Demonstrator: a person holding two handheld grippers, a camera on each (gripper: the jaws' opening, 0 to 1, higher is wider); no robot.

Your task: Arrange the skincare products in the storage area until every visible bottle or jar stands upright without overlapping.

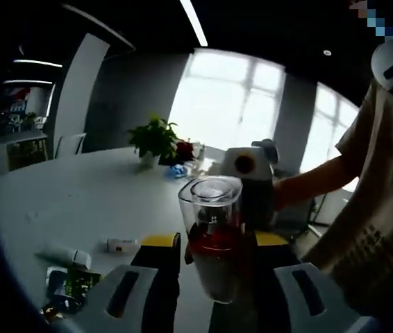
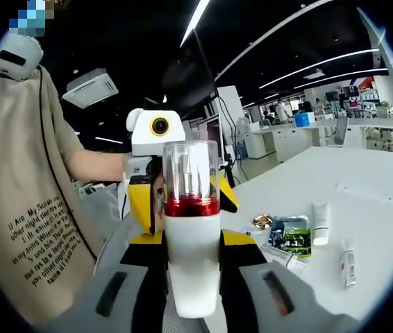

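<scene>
state: bottle (image 2: pixel 191 229) at 6 o'clock, clamped between both right gripper (image 2: pixel 192 277) and left gripper (image 1: pixel 214 277) jaws, off table (image 2: pixel 363 208) | risk: uneven release, bottle tips or drops onto tubes (image 2: pixel 320 223)

Bottle (image 2: pixel 191 229) — white body, red band at the neck, clear transparent cap; in the left gripper view the same bottle (image 1: pixel 212 236) shows clear plastic over a red centre. Right gripper (image 2: pixel 193 277): grey-white shells, black inner parts, yellow pads. Left gripper (image 1: pixel 210 284): same grey, black and yellow scheme. Table (image 2: pixel 363 180): plain white. Tube (image 2: pixel 320 223): white. Sachet (image 2: pixel 292 236): green and dark blue print. Shirt (image 2: pixel 23 187) — beige with black lettering. Plant (image 1: pixel 155 137): green leaves, white pot.
</scene>
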